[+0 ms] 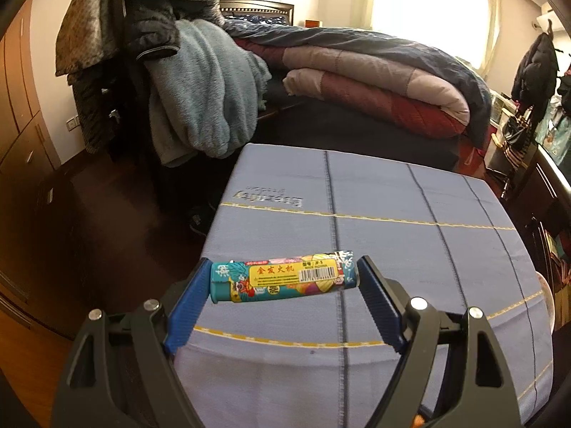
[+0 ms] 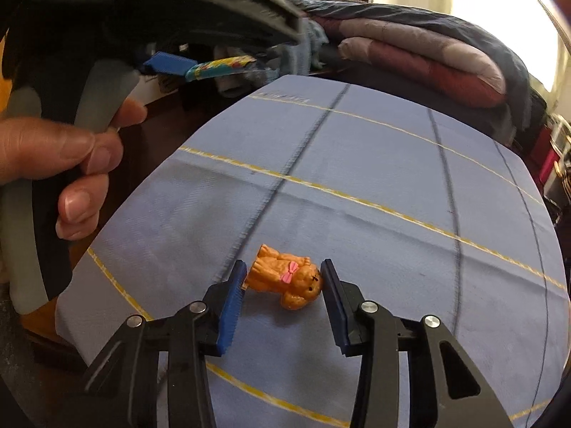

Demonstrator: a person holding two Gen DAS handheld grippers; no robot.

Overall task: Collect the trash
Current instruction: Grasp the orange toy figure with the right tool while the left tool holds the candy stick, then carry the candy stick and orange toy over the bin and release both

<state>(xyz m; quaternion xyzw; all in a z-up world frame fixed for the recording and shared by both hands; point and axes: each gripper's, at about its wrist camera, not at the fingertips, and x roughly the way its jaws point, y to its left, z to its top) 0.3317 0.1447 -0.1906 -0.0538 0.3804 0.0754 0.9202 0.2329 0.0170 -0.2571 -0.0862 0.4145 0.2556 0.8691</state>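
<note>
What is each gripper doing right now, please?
Left gripper: shut on the patterned lighter, held endwise.
Right gripper: shut on the orange toy dog on the blue cloth.

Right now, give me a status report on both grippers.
Left gripper shut on lighter, lifted off blue cloth. Right gripper closing around orange dog figurine lying on the cloth. Nothing in the way.

The person's hand [image 2: 64,164] is cut off by the left edge; above the blue cloth [image 2: 357,185], the left gripper [image 2: 200,66] is motion-blurred, its far finger hidden.
</note>
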